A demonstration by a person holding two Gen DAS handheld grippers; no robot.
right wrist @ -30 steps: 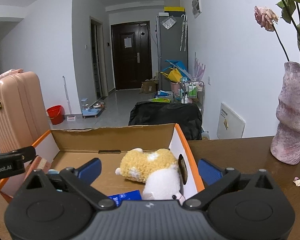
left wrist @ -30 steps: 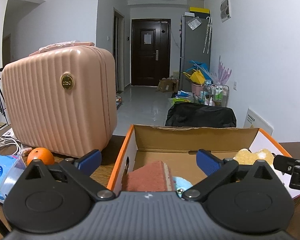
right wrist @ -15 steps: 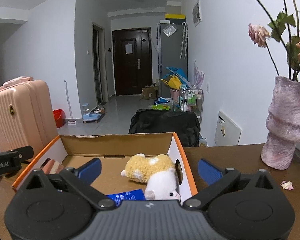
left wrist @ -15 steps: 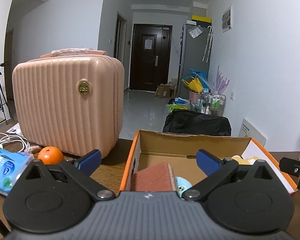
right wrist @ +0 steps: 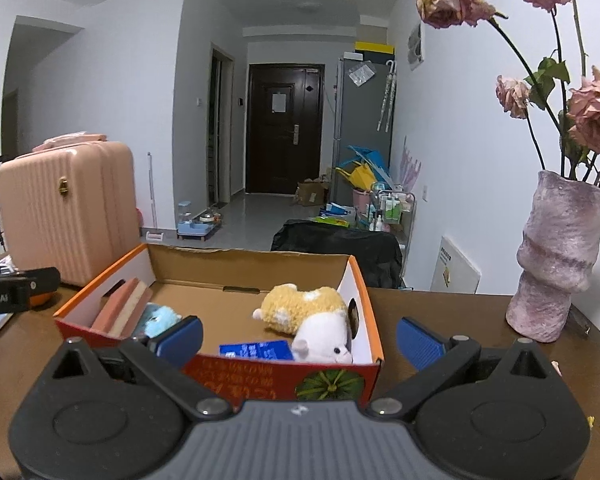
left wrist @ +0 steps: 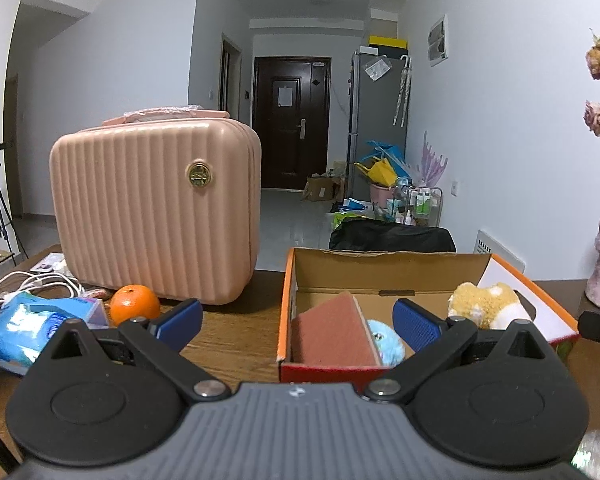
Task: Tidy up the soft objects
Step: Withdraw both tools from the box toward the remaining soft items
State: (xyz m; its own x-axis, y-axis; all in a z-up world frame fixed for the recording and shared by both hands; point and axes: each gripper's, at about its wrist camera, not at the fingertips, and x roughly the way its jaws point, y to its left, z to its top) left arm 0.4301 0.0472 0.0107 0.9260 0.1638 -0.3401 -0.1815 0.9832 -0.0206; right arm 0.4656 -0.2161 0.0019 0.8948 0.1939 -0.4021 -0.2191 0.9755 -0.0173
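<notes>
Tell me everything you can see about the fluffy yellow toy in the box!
The fluffy yellow toy is a small plush with shaggy golden fur and white patches. It lies on its side on the cardboard floor of the box, near the right wall. A white plush leans against its front. It looks soft and squashy. No claw touches it; both claws are open and empty.

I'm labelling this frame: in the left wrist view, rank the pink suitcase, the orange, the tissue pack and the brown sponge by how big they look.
1. Pink suitcase, by far the largest.
2. Tissue pack and brown sponge look about alike; the pack is partly hidden by the tool, so I won't rank them.
3. Orange, smallest.
</notes>
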